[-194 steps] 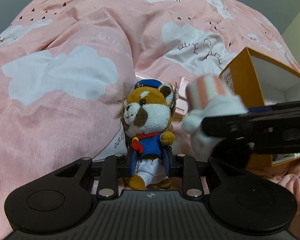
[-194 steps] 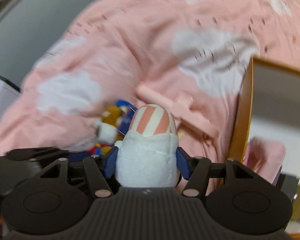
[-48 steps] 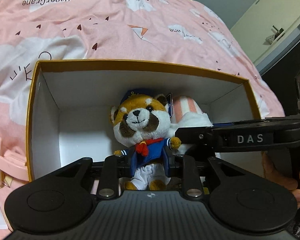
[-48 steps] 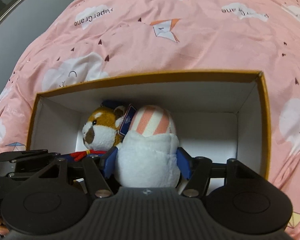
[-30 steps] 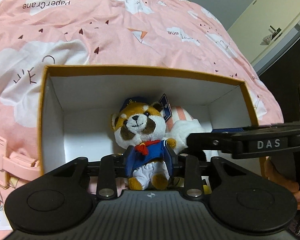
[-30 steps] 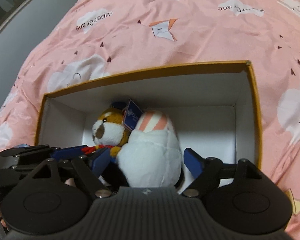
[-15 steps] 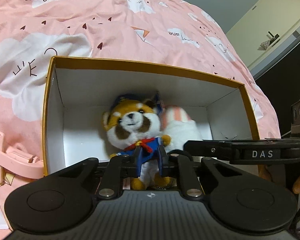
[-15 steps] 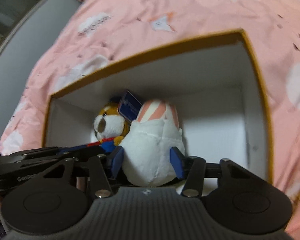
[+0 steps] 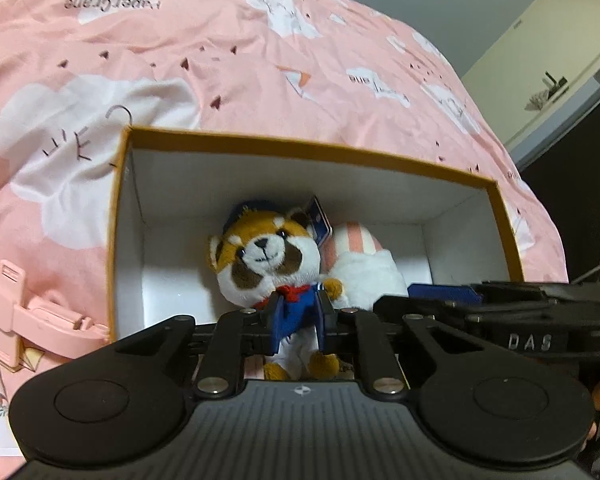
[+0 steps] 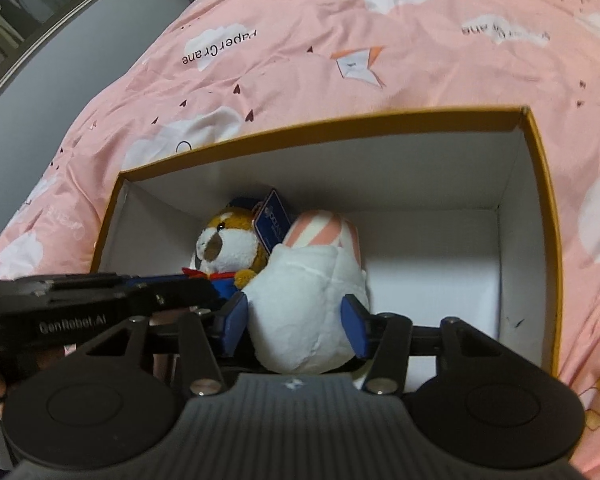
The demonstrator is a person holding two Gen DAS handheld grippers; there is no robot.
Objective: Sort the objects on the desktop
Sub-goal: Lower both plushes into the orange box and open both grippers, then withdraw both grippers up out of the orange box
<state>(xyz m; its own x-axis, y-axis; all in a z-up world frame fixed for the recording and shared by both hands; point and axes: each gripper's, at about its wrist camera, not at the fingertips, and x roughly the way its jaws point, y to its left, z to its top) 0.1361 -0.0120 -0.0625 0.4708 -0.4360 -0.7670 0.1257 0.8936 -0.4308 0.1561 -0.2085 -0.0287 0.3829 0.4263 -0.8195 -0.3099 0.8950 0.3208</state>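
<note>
- The red panda toy [image 9: 266, 258] is fuzzy plush.
- The striped plush [image 10: 312, 300] is soft, matt fleece.
- The box [image 10: 440, 184] is matt white card inside.
- The bed cover [image 9: 220, 60] is printed cloth.
- The gripper bodies are matt, ribbed black plastic.

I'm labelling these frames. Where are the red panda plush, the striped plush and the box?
red panda plush [image 9: 266, 258]: left wrist view, on its face.
striped plush [image 10: 308, 300]: right wrist view, on its white body.
box [image 10: 340, 130]: right wrist view, on its far orange rim.

A box [image 9: 120, 216] sat on a bedspread [image 9: 220, 60], holding a raccoon plush [image 9: 266, 260] on the left, touching an egg-shaped plush [image 10: 312, 304] on its right.
</note>
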